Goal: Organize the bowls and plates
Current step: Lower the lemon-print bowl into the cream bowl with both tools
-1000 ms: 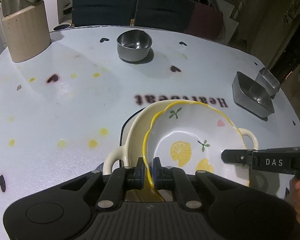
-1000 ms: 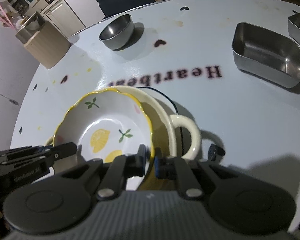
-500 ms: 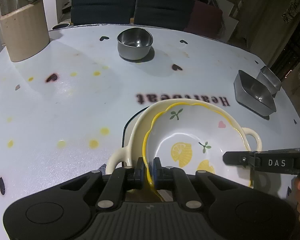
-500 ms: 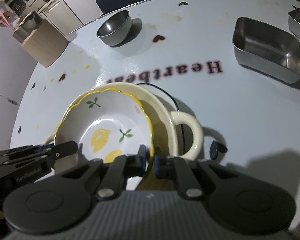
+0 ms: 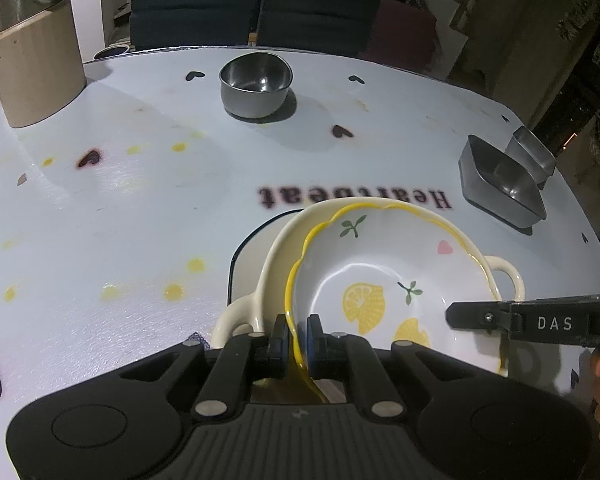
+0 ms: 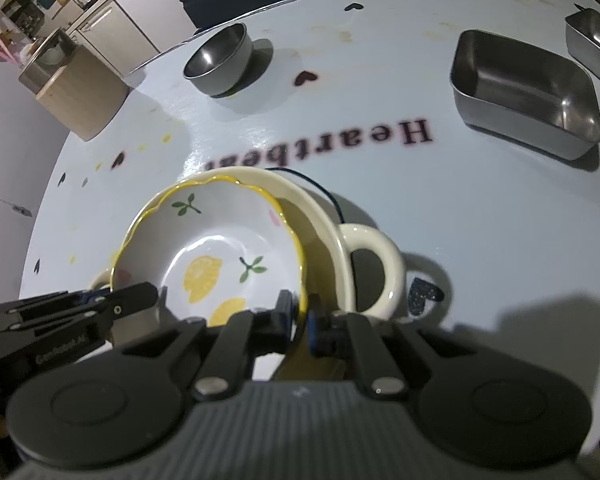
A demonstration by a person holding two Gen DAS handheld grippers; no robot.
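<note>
A white bowl with a wavy yellow rim and lemon pictures point(image 5: 380, 280) point(image 6: 212, 248) sits tilted inside a larger cream two-handled bowl point(image 5: 278, 248) point(image 6: 332, 216), which rests on a dark-edged plate point(image 5: 244, 256). My left gripper point(image 5: 298, 334) is shut on the lemon bowl's near left rim. My right gripper point(image 6: 302, 312) is shut on the same bowl's right rim; it shows in the left wrist view as a black bar point(image 5: 500, 316) across the bowl. A round steel bowl point(image 5: 255, 82) point(image 6: 218, 60) stands far back on the table.
A rectangular steel tray point(image 5: 500, 184) point(image 6: 528, 92) and a second one point(image 5: 534, 152) point(image 6: 594, 46) sit at the right. A tan canister with a steel top point(image 5: 32, 64) point(image 6: 74, 88) stands far left. Dark chairs point(image 5: 260, 8) line the table's far edge.
The view has crept slightly: the bowls sit a touch farther right in the left wrist view. Both grips are unchanged.
</note>
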